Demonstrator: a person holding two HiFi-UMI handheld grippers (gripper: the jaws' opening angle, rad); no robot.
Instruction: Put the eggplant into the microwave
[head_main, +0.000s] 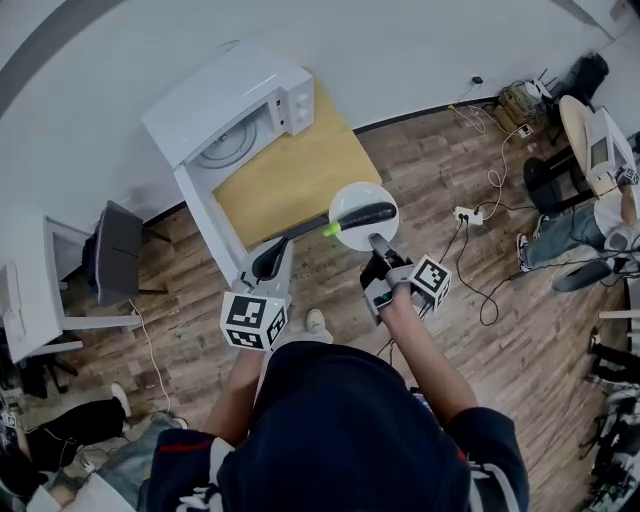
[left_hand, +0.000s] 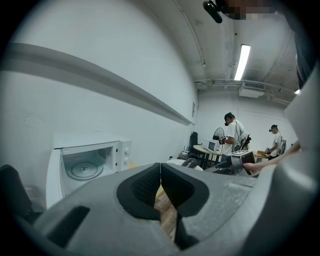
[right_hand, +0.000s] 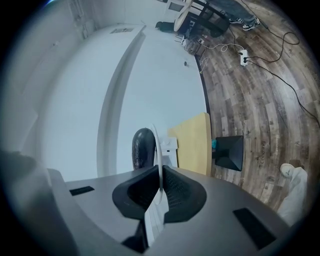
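A dark eggplant (head_main: 365, 216) with a green stem lies on a white plate (head_main: 348, 204). My right gripper (head_main: 376, 241) is shut on the plate's near rim and holds it in the air, over the corner of the yellow table (head_main: 290, 175). In the right gripper view the plate (right_hand: 156, 150) runs edge-on between the pads, with the eggplant (right_hand: 141, 147) behind it. The white microwave (head_main: 235, 110) stands on the table, its door (head_main: 205, 215) swung open. My left gripper (head_main: 268, 260) is shut and empty at the table's near edge. In its own view my left gripper (left_hand: 160, 177) faces the open microwave (left_hand: 90, 162).
A black chair (head_main: 115, 250) and a white desk (head_main: 25, 290) stand at the left. A power strip (head_main: 468, 213) with cables lies on the wooden floor to the right. Other people are at the frame edges and at tables in the background (left_hand: 231, 135).
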